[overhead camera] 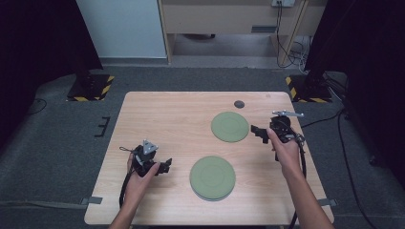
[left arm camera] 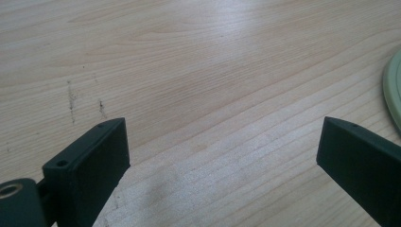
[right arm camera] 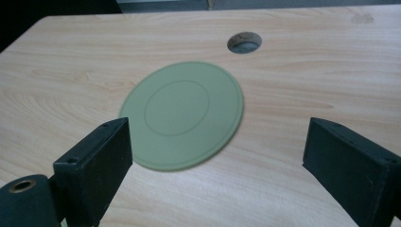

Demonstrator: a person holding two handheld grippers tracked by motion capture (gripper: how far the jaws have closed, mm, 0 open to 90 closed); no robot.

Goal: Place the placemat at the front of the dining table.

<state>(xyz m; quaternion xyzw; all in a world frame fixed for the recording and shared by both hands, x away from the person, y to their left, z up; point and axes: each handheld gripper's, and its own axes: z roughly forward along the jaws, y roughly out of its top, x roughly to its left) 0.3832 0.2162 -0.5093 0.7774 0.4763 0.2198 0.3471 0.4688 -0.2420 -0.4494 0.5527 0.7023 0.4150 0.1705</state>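
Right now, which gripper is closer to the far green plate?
Right. The right gripper sits just beside the far green plate, fingers open toward it. The left gripper is across the table, nearer the person.

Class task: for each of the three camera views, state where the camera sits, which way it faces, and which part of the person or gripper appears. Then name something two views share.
High view: above the person's side, facing forward and down on the table; both forearms, left gripper and right gripper show.
Left gripper view: rides the left gripper, facing bare wood; its open jaws show.
Right gripper view: rides the right gripper, facing the far green plate and table hole; open jaws show.
Shared: high and right gripper views both show that plate and hole.
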